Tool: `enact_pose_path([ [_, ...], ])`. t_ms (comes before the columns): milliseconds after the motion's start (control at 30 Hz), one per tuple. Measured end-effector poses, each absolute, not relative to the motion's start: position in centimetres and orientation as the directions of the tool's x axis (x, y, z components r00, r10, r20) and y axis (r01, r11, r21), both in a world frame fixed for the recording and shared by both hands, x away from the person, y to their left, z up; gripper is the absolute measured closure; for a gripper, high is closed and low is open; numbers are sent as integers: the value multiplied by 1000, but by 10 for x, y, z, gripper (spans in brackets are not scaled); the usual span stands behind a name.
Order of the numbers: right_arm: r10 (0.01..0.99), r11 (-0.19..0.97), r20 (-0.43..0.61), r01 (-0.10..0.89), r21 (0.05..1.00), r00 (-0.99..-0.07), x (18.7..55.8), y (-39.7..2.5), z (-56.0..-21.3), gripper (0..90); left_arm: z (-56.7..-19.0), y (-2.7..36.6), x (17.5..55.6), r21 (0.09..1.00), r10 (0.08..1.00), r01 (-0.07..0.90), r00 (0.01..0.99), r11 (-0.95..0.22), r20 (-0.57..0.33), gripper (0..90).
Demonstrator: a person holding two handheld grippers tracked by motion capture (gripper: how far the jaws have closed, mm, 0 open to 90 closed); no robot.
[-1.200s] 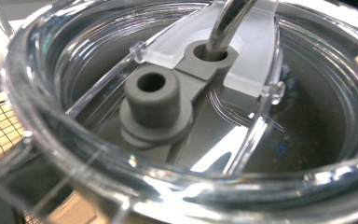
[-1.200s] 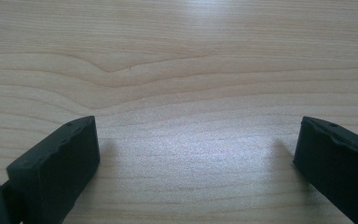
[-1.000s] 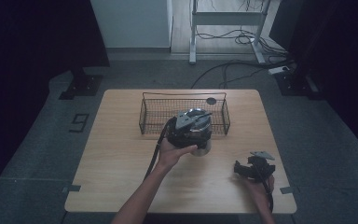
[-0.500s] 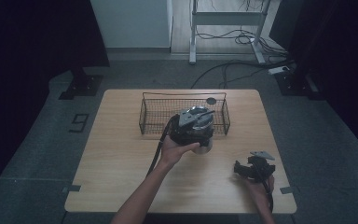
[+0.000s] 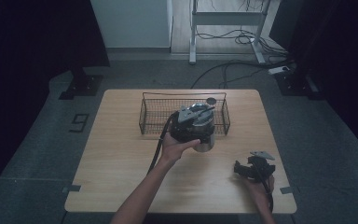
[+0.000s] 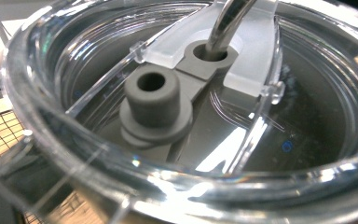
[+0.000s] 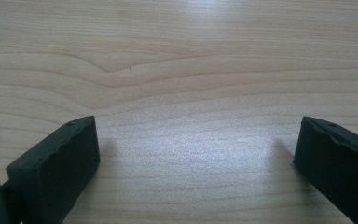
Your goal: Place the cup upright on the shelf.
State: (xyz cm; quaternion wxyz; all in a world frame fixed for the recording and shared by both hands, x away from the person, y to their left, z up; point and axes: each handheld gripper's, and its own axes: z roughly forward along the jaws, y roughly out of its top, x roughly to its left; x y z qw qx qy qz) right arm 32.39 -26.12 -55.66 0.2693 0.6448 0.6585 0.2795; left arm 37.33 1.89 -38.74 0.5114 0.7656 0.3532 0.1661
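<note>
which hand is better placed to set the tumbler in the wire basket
Left. The left tool is right at the steel tumbler with a clear lid, beside the black wire basket. The right tool rests open on bare wooden table, far off.

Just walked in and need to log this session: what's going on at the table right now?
A person works at a wooden table with a gripper in each hand. The left gripper is at a metal tumbler with a clear lid and straw, right at the front of a wire basket. Whether its jaws are clamped is hidden. The right gripper rests open on bare wood, holding nothing.
</note>
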Motion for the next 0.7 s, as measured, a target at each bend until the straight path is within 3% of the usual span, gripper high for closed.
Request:
enact_pose_path([
  [700, 1000, 12, 6, 699, 715, -23, 324, -261, -557, 0, -385, 19, 389, 896, 725, 387, 678, -219, -116, 39],
])
